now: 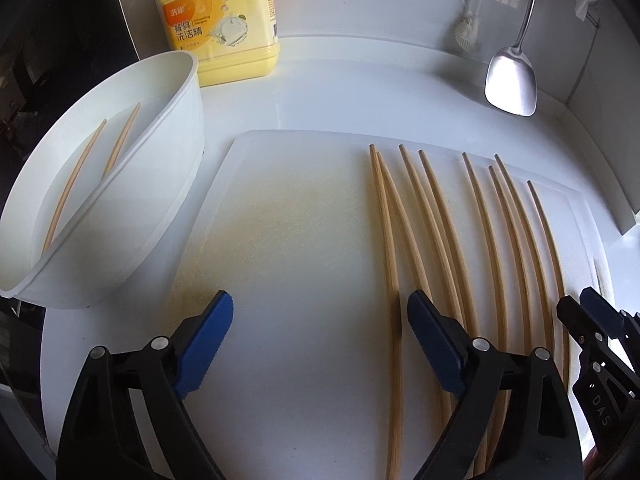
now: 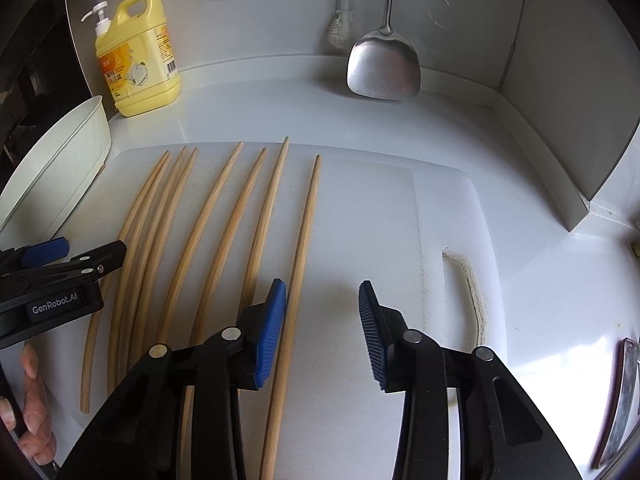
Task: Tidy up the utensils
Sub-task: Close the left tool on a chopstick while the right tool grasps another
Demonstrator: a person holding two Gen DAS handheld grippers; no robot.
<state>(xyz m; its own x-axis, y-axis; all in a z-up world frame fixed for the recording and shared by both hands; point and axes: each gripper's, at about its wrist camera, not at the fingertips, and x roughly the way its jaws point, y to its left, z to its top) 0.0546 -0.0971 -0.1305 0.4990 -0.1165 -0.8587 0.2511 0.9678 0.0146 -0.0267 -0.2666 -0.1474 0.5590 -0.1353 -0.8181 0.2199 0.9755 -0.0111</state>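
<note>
Several bamboo chopsticks (image 1: 436, 216) lie side by side on the right half of a white cutting board (image 1: 288, 208). Two more chopsticks (image 1: 76, 184) rest inside a white oval holder (image 1: 176, 152) to the left of the board. My left gripper (image 1: 320, 304) is open above the board; the leftmost chopstick (image 1: 390, 264) runs just inside its right finger. My right gripper (image 2: 322, 286) is open low over the board (image 2: 380, 208), with the rightmost chopstick (image 2: 306, 224) lying between its fingers, close to the left pad. The holder's wall (image 2: 60, 168) shows at the left edge.
A yellow dish-soap bottle (image 1: 224, 20) stands behind the holder. A steel spatula (image 2: 384, 64) and a brush (image 2: 340, 28) hang on the back wall. A wall corner (image 2: 560, 140) closes the right side. A person's hand (image 2: 32, 392) holds the left gripper (image 2: 80, 256).
</note>
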